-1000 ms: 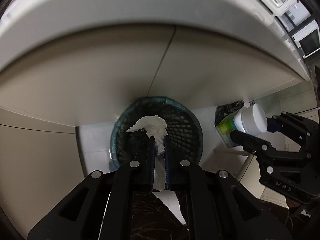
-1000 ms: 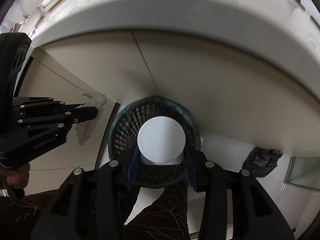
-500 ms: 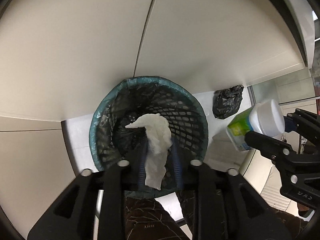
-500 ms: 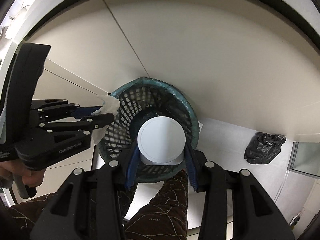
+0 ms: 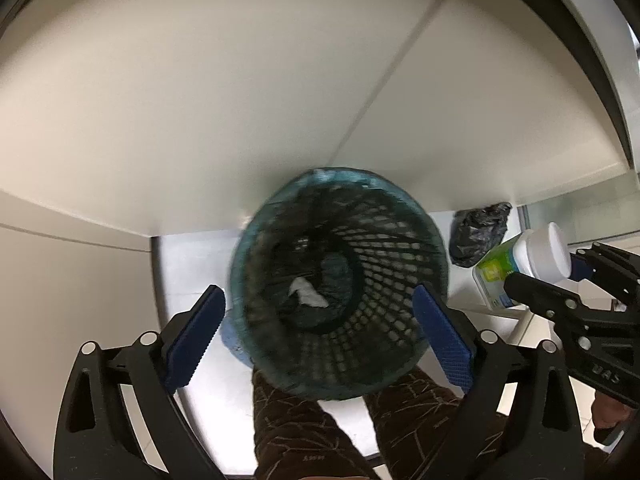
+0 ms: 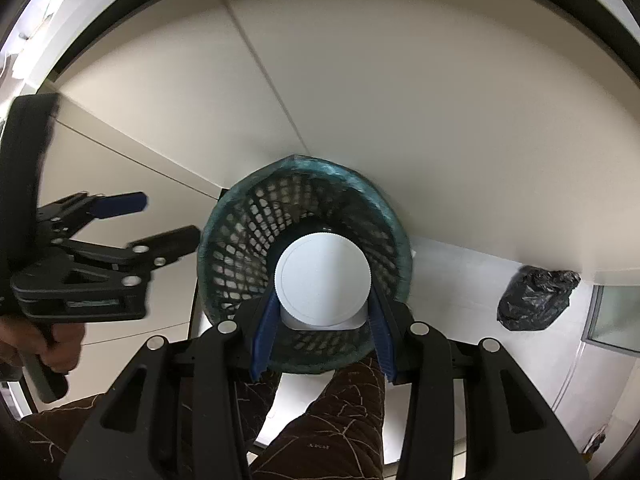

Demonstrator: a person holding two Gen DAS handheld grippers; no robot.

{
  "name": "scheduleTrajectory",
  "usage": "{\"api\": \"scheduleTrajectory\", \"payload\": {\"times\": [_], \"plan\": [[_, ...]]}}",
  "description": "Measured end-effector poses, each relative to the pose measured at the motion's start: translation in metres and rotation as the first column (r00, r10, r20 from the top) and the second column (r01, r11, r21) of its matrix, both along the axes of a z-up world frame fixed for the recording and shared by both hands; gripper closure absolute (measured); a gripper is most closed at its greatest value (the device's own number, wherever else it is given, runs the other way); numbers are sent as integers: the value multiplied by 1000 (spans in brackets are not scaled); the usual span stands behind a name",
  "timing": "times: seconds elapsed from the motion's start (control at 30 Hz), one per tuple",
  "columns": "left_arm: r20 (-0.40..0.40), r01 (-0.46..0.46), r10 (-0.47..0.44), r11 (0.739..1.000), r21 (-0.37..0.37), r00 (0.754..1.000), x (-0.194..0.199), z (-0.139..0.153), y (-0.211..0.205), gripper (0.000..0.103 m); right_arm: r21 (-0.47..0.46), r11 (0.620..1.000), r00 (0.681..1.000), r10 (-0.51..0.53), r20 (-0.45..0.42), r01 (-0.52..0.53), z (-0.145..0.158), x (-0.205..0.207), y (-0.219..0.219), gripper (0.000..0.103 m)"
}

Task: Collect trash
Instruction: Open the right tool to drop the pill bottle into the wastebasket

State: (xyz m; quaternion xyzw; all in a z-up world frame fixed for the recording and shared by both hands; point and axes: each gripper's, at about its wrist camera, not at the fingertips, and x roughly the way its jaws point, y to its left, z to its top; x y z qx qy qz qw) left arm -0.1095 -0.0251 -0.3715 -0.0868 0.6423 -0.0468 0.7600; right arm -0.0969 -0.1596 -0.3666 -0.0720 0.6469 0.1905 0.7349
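A dark mesh wastebasket (image 5: 400,196) with a teal liner stands on the floor below both grippers. A crumpled white tissue (image 5: 308,298) lies at its bottom. My left gripper (image 5: 318,294) hangs over the basket, its jaws opening wide with nothing between the blue pads; it also shows in the right wrist view (image 6: 170,219). My right gripper (image 6: 323,296) is shut on a white-capped plastic bottle (image 6: 323,276) with a green label (image 5: 500,260), held above the wastebasket (image 6: 240,200) mouth.
A beige cabinet front (image 5: 240,100) rises just behind the basket. A knotted black bag (image 5: 478,232) (image 6: 536,300) sits on the floor to the right. The person's legs in brown patterned trousers (image 5: 304,432) stand close in front of the basket.
The left jaws have spread apart and the tissue they held has dropped into the basket. Both grippers have come down closer to the basket; the bottle stays gripped.
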Motion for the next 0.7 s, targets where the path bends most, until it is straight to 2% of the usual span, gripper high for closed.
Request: {"api": "scheduleTrajectory", "payload": {"times": [0.3, 0.33, 0.37, 0.4, 0.57, 0.7], "plan": [[-5, -91, 91, 995, 45, 996, -16, 14, 47, 6, -10, 999, 999, 35, -18, -35, -18, 5, 34, 62], [-4, -93, 94, 994, 48, 996, -17, 16, 50, 6, -10, 999, 999, 37, -22, -37, -19, 5, 36, 56], [-3, -95, 95, 994, 49, 995, -17, 17, 53, 6, -13, 999, 999, 37, -24, -37, -19, 5, 37, 45], [-2, -93, 94, 994, 52, 996, -17, 17, 54, 6, -14, 999, 999, 34, -20, -34, -18, 5, 37, 40], [4, -91, 91, 994, 57, 996, -13, 27, 58, 6, -27, 999, 1000, 25, -2, -25, -9, 6, 37, 31], [28, -96, 94, 994, 48, 995, -8, 44, 57, 6, -30, 1000, 999, 3, 37, -2, 13, 14, 30, 25]]}}
